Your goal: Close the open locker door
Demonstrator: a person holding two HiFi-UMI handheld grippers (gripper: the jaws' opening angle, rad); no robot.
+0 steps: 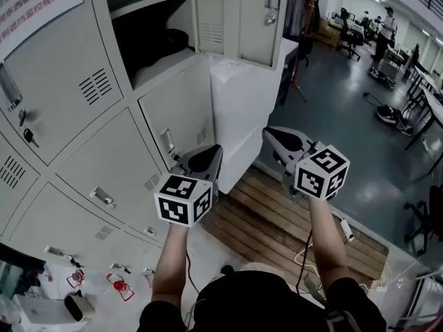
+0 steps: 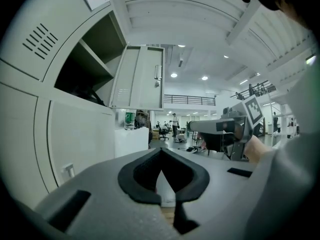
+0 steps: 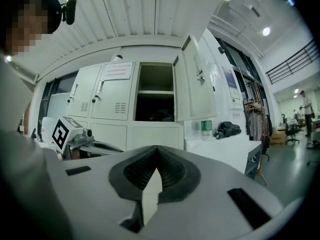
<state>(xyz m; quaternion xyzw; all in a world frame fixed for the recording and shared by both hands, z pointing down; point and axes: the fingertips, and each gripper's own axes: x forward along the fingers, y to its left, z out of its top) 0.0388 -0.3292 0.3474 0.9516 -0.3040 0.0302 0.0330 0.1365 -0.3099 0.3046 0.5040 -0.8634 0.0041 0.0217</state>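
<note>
Hanging out from the top row of the pale grey steel locker bank (image 1: 83,151), the open grey metal locker door (image 1: 239,19) is hinged on the right of its compartment and juts toward the room, well above both my grippers. Its dark open compartment (image 1: 149,33) holds some black things I cannot identify.

My left gripper (image 1: 206,156) and my right gripper (image 1: 280,138) are both low, at about the level of the lower lockers, well apart from the door. Each has its jaws drawn together and carries nothing.

I judge the closing has not begun. To do it well, I would raise 1 gripper, probably the right since it is nearer the door's free edge, lay its side flat on the door's outer face near the latch handle (image 1: 271,16), and sweep leftward in an arc about the hinge. A push near the hinge would do little. Nothing need be grasped, so drawn-together jaws suit.

A white boxy cabinet (image 1: 242,109) stands just beside the lockers under the door; its top surface carries a green-labelled clear bottle (image 3: 206,129) and a black bag (image 3: 227,129), both below the door's sweep as far as I can tell. I stand by a slatted wooden pallet (image 1: 277,220) with a white cable (image 1: 342,228) on it. A person (image 1: 384,26) stands far off across the hall.
</note>
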